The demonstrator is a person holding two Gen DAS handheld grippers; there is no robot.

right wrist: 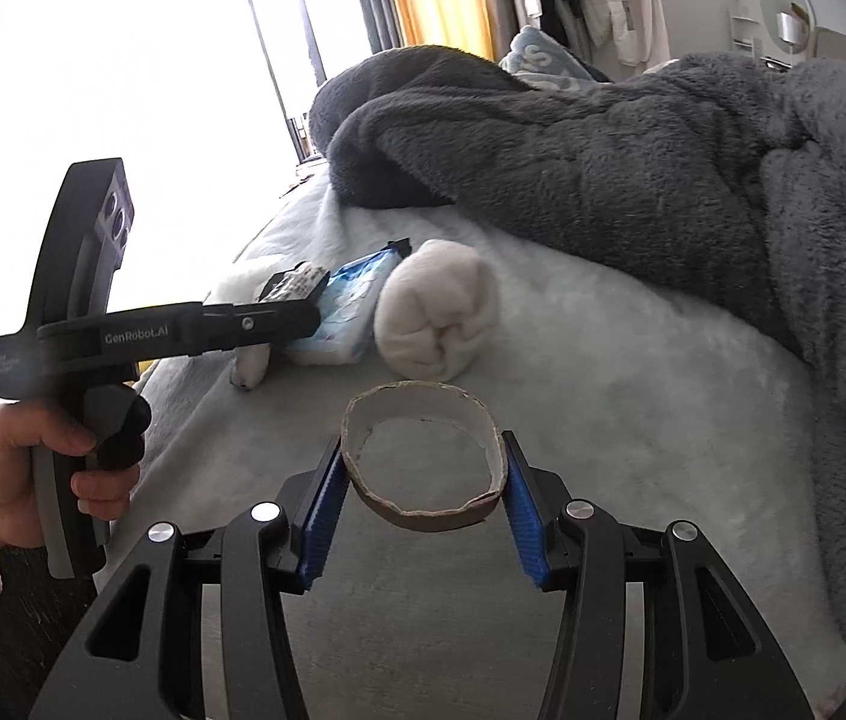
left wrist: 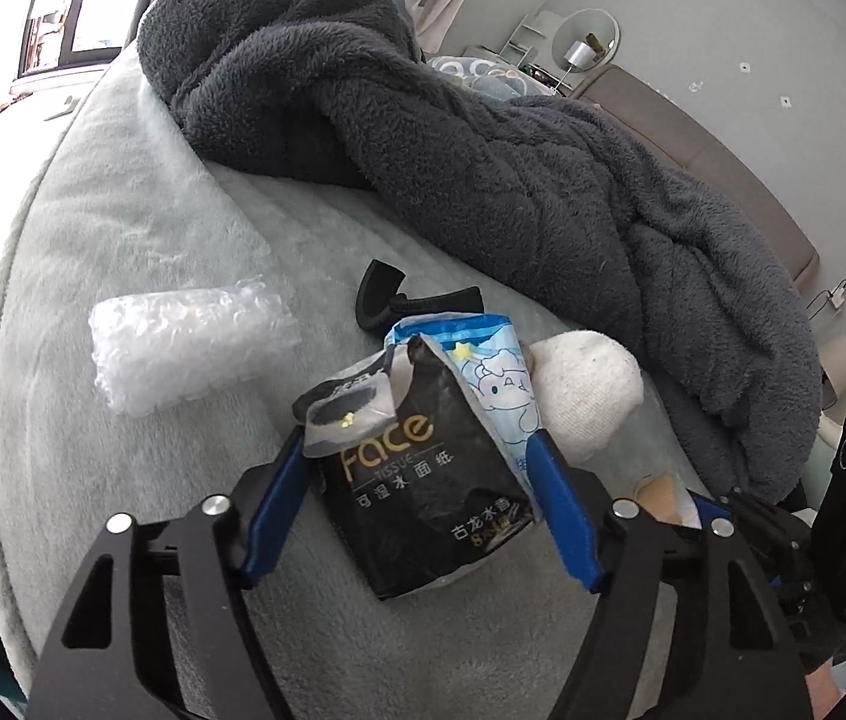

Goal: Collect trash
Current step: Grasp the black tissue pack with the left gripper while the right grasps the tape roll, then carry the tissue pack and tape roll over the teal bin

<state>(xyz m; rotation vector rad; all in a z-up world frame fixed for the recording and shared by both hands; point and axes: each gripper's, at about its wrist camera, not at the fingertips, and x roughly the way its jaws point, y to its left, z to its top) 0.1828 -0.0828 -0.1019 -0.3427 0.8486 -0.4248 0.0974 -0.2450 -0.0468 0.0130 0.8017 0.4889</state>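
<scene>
Left gripper (left wrist: 420, 450): blue pads on both sides of a black tissue packet (left wrist: 423, 492); the left pad seems to meet the packet's edge, the right one lies against the wrapper, but whether they press is hard to judge.
Left gripper, side view (right wrist: 297, 315): held by a hand (right wrist: 21, 468) at the left edge of the right wrist view, with a cream sleeve cut off by the frame; its tips are hidden among the packets.
Right gripper (right wrist: 423, 462): clamped on a squashed cardboard roll core (right wrist: 423, 462), one pad on each side, the ring held above the bed cover.
Black tissue packet: torn open at the top, lying on the pale bed cover (left wrist: 123, 480); its far end overlaps a blue cartoon-print packet (left wrist: 483, 372).
Blue packet: mostly covered, only its top and right strip show.
Rolled white sock (left wrist: 585, 384): just right of the packets, touching the blue one.
Bubble wrap roll (left wrist: 189, 348): left of the packets, apart from them.
Black curved piece (left wrist: 387, 294): beyond the packets; too small to identify.
Dark grey fleece blanket (left wrist: 483, 150): heaped across the far side of the bed, hiding what lies under it.
</scene>
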